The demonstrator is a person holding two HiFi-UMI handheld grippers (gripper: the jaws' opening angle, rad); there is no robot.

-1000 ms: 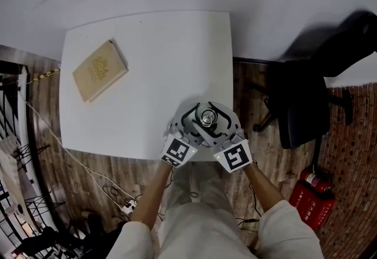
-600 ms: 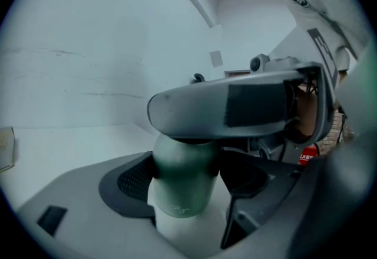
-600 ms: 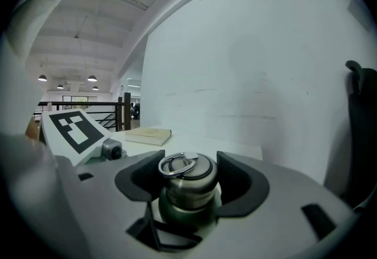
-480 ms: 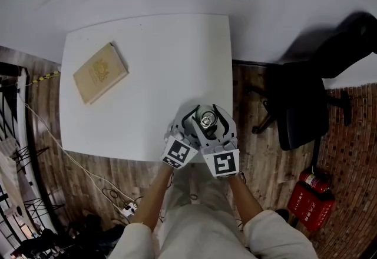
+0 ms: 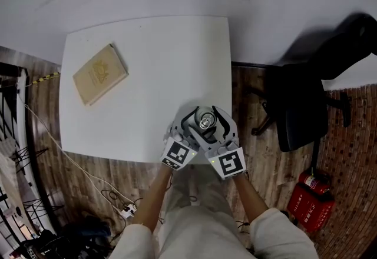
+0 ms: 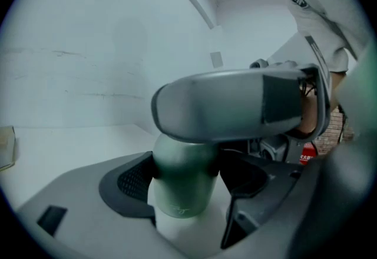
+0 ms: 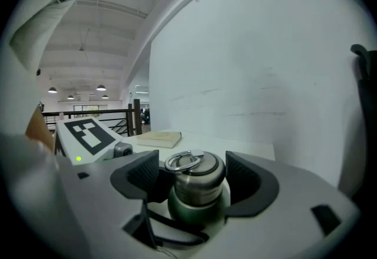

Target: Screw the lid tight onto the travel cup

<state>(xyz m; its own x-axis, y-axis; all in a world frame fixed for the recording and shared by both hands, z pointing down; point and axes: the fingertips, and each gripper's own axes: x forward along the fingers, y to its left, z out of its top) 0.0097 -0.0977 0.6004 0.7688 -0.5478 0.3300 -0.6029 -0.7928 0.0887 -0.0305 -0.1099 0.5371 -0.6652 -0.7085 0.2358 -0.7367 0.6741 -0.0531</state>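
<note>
A green travel cup (image 5: 206,118) stands near the front edge of the white table (image 5: 147,52), its steel lid (image 7: 197,172) with a wire ring on top. My left gripper (image 6: 184,190) is shut on the cup's green body (image 6: 182,181), its dark pads pressed against both sides. My right gripper (image 7: 194,178) reaches in above it and straddles the lid. Its jaws have just been opening, and a thin gap shows at each pad with the lid between them. In the head view both grippers meet at the cup, left gripper (image 5: 197,125) and right gripper (image 5: 211,121).
A tan book (image 5: 99,71) lies at the table's far left. A black office chair (image 5: 306,99) stands right of the table, and a red fire extinguisher (image 5: 312,196) sits on the wooden floor beyond it. Cables run across the floor at the left.
The right gripper has rolled about the lid: its marker cube swung left toward the left gripper's cube, then a little back. Its jaws now stand wider. Cup and left gripper have stayed put.
</note>
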